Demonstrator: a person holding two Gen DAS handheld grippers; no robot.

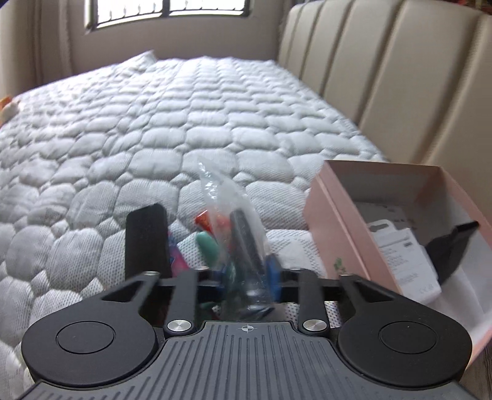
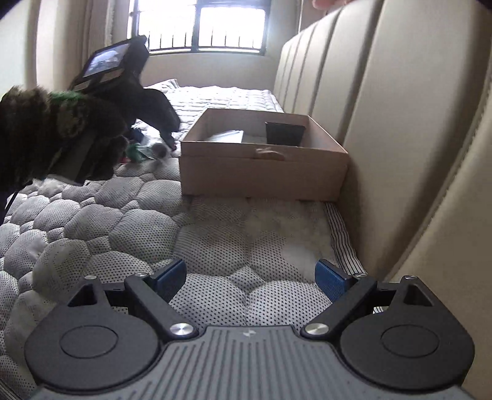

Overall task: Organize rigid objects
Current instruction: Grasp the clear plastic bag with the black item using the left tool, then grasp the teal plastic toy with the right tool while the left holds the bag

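The left claw has its jaws drawn close on a crinkled clear plastic bag holding a dark cylinder and small coloured bits; through the blur it seems pinched, though I cannot be sure the pads bite. The thin film could slip out, or the loose items beside the claw could snag and drag along. The open pink cardboard box sits just right of the claw. The right claw is spread wide, empty, above the quilted grey-white mattress, the box ahead of it against a beige padded headboard below a barred window.
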